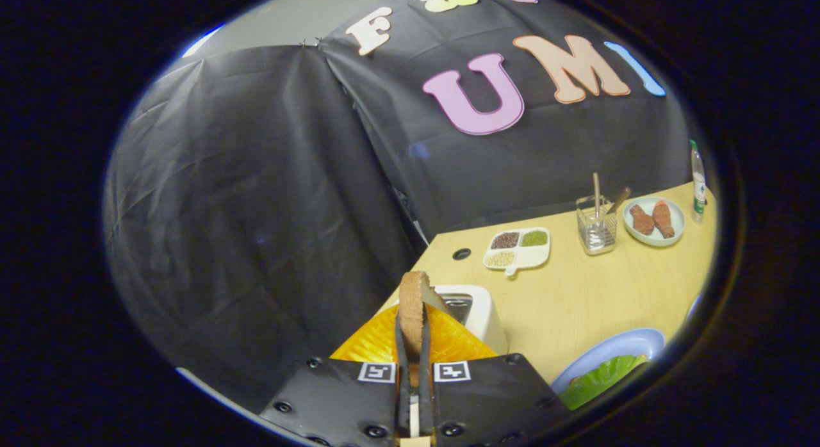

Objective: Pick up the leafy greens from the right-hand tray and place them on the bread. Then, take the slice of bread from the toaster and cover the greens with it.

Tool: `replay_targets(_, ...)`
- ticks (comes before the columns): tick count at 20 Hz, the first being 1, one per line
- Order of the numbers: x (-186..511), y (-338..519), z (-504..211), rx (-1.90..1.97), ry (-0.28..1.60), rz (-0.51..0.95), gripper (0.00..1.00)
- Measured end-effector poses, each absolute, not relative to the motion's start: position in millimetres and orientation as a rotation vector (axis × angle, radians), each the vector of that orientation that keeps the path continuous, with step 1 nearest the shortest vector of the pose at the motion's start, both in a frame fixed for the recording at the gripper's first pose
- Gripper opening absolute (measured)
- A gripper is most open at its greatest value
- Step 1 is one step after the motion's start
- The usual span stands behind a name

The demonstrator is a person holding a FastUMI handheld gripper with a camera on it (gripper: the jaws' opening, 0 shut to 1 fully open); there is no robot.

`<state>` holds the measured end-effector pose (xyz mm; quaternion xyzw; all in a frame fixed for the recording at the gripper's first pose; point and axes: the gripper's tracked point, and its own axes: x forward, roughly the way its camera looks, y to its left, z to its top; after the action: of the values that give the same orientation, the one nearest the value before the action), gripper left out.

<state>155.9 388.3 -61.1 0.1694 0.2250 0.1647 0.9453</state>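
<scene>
Gripper (415, 344) fingers, we find, clamp the bread slice (413, 306) edge-on above the toaster (477, 316); the greens (599, 381) lie low to its right.

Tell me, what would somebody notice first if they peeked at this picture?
First, the slice of bread standing on edge, pinched between the two fingers of the gripper, with the white toaster just beyond. Next, the green leaf on the blue plate off to the right, and farther back the divided dish of beans.
</scene>
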Motion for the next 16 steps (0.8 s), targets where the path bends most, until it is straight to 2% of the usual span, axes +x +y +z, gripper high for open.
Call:
replay_targets(8, 137, 348, 2, 0.441, 0.305, 0.325, 0.08)
replay_targets(16, 90, 265, -7, 0.615, 0.23, 0.273, 0.08)
